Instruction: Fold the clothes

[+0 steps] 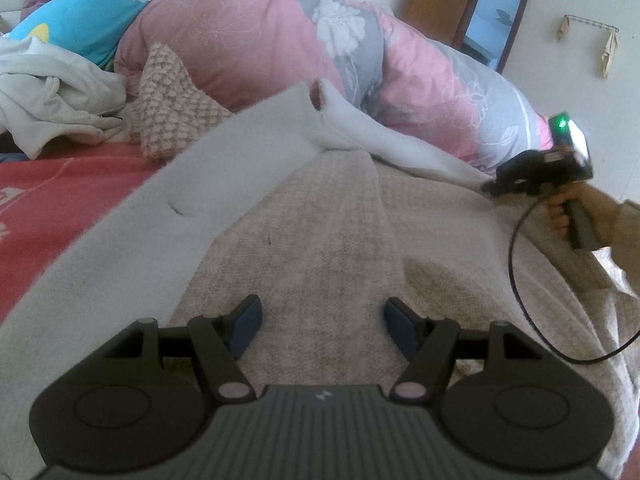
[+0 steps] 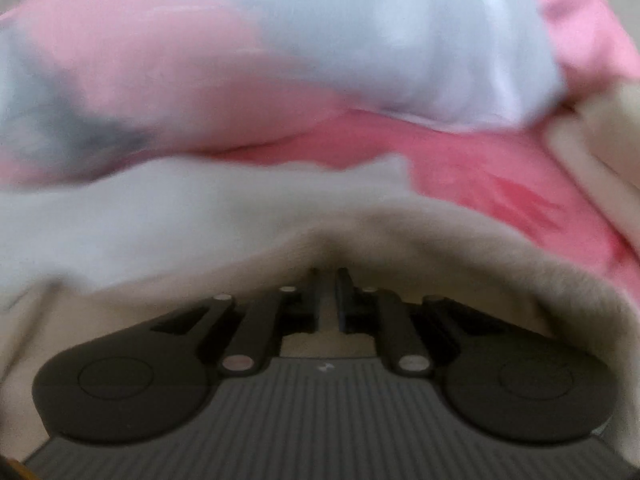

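Beige knitted garment (image 1: 320,216) fills the ground just under our left claw (image 1: 322,326), whose blue pads (image 1: 246,326) stand spread apart above the weave with nothing between them. We see the garment spread across the bed (image 1: 60,188), its white fleecy lining (image 1: 120,216) turned out along the left side and a white sleeve (image 1: 360,128) stretching toward the pink floral quilt (image 1: 248,48) behind. Off to the right our right claw (image 1: 494,188) sits at the garment's far edge, held in a hand (image 1: 568,208). From the right wrist view, that claw (image 2: 329,300) has its jaws drawn nearly together on a fold of the beige cloth (image 2: 400,240), which bunches up around the fingers (image 2: 345,300); the view is blurred.
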Action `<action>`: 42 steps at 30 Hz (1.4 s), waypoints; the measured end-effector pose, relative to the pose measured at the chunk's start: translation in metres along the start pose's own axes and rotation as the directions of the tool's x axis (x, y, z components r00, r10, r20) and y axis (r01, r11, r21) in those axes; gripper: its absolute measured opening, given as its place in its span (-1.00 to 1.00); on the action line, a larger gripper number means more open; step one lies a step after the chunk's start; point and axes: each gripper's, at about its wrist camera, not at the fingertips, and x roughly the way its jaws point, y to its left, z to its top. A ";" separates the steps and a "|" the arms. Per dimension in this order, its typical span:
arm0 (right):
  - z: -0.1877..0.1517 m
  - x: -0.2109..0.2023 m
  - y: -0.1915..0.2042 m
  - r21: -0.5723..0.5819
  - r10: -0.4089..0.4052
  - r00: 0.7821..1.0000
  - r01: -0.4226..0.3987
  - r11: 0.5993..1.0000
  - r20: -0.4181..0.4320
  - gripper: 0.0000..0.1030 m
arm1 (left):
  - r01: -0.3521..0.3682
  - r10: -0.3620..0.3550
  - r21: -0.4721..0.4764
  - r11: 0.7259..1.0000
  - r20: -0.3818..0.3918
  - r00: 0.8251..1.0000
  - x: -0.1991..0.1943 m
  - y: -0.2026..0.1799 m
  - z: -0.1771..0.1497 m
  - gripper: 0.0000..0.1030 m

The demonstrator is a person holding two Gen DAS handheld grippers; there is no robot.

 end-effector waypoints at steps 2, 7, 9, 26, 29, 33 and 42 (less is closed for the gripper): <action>-0.003 -0.022 0.029 -0.177 0.102 0.995 -0.101 0.979 -0.005 -0.41 | 0.000 0.000 0.001 1.000 0.000 1.000 0.000 0.000 0.000 0.35; -0.027 -0.056 0.117 -0.684 0.266 0.961 -0.242 0.689 -0.072 0.10 | 0.001 -0.001 0.002 1.000 0.000 1.000 0.000 0.000 0.000 0.35; -0.031 -0.054 0.142 -0.750 0.278 0.955 -0.259 0.608 -0.104 0.10 | 0.002 -0.002 0.002 1.000 0.000 1.000 0.000 0.000 0.000 0.35; -0.055 0.014 0.194 -0.829 0.029 0.998 -0.065 0.555 -0.059 -0.93 | 0.008 -0.008 -0.005 1.000 0.001 1.000 -0.002 0.003 -0.001 0.35; -0.037 0.001 0.195 -0.756 0.056 0.993 -0.114 0.645 -0.102 -0.59 | 0.009 -0.009 -0.007 1.000 0.000 1.000 -0.003 0.003 0.000 0.35; -0.001 -0.025 0.170 -0.522 0.288 0.951 -0.302 0.798 -0.111 -0.42 | 0.009 -0.009 -0.008 1.000 0.001 1.000 -0.002 0.003 0.000 0.35; 0.022 0.081 0.152 -0.092 0.266 0.954 -0.280 0.956 -0.136 -0.54 | 0.014 -0.014 -0.010 1.000 0.004 1.000 -0.002 0.004 -0.001 0.35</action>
